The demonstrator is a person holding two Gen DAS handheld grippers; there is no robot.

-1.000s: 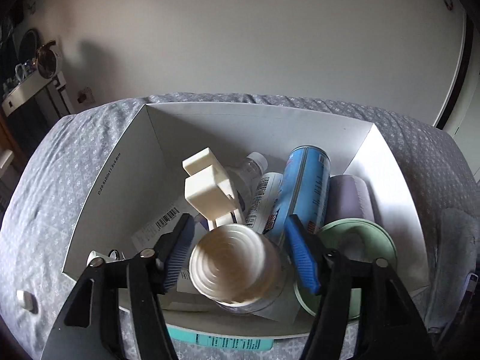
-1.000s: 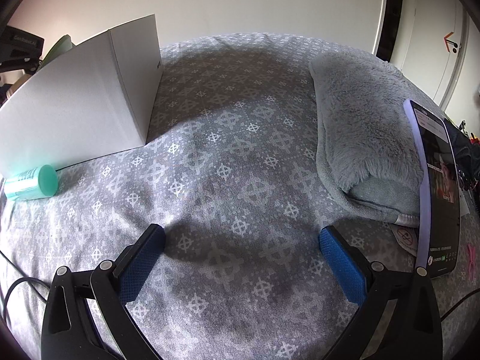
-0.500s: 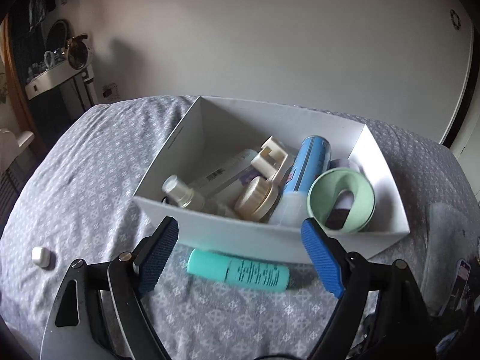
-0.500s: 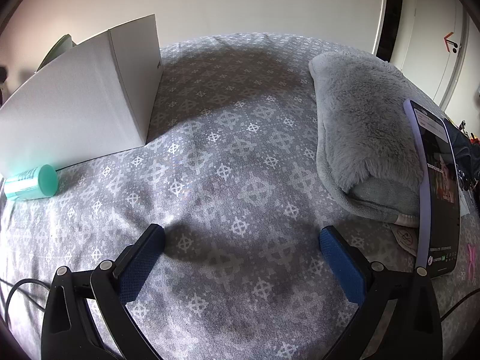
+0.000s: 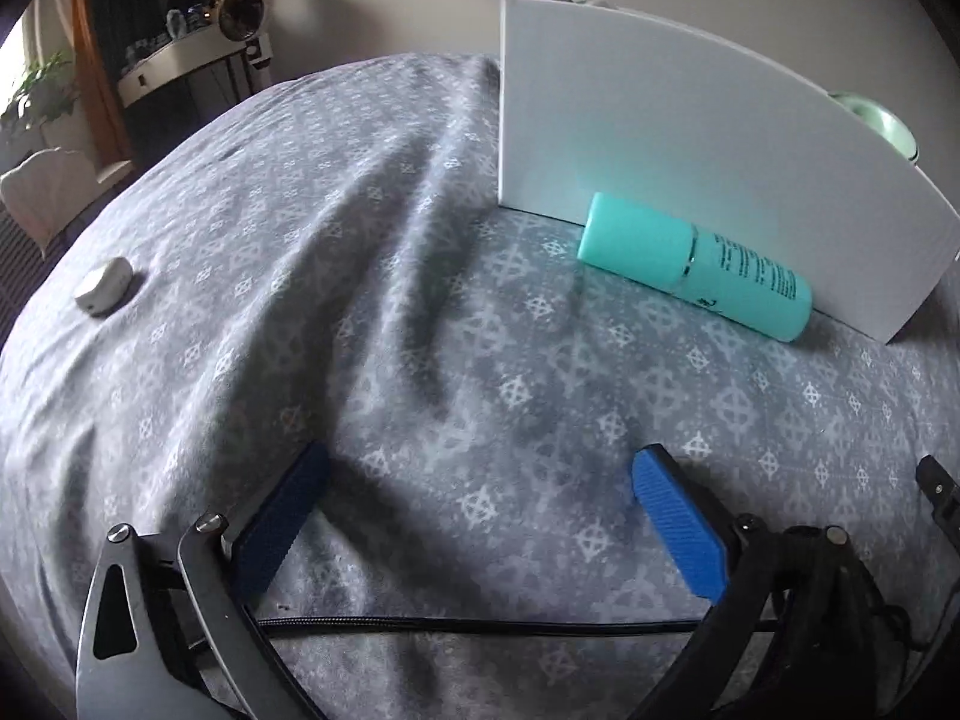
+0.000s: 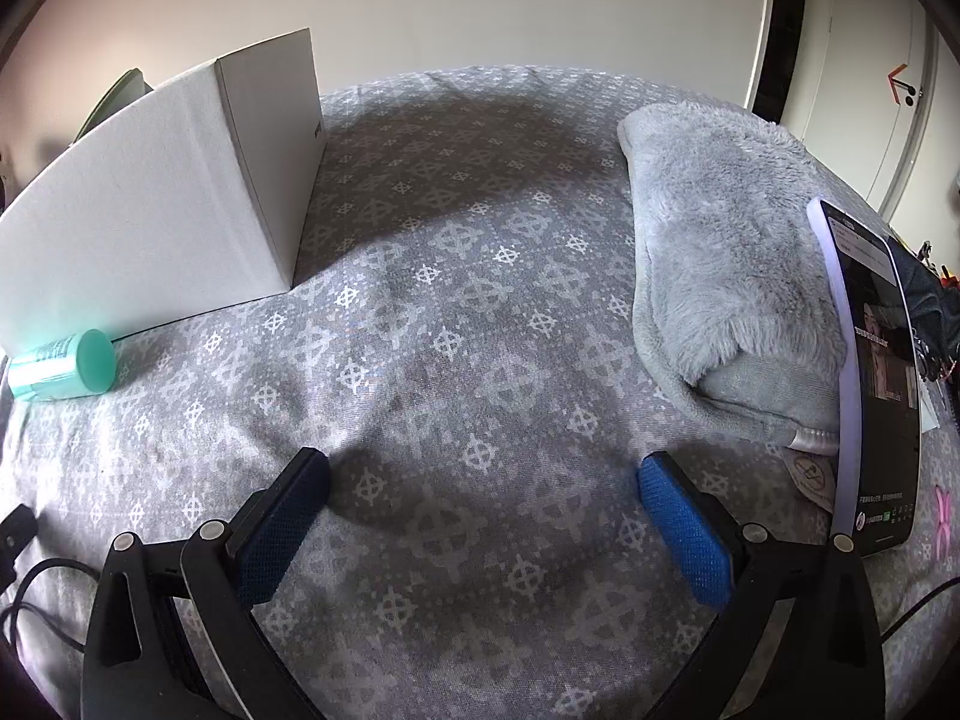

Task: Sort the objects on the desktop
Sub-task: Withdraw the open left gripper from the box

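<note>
One teal bottle touching white box wall, open bedspread nearer.

Matt white cardboard box, smooth teal plastic bottle, woven patterned bedspread lying wrinkled, fluffy grey fleece blanket, glossy phone screen

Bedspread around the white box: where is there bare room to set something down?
Free: the wide stretch of bedspread between the white box and the grey plush blanket, and the patch between the small white case and the box. Crowded: the box's front wall, where the teal bottle lies.
</note>
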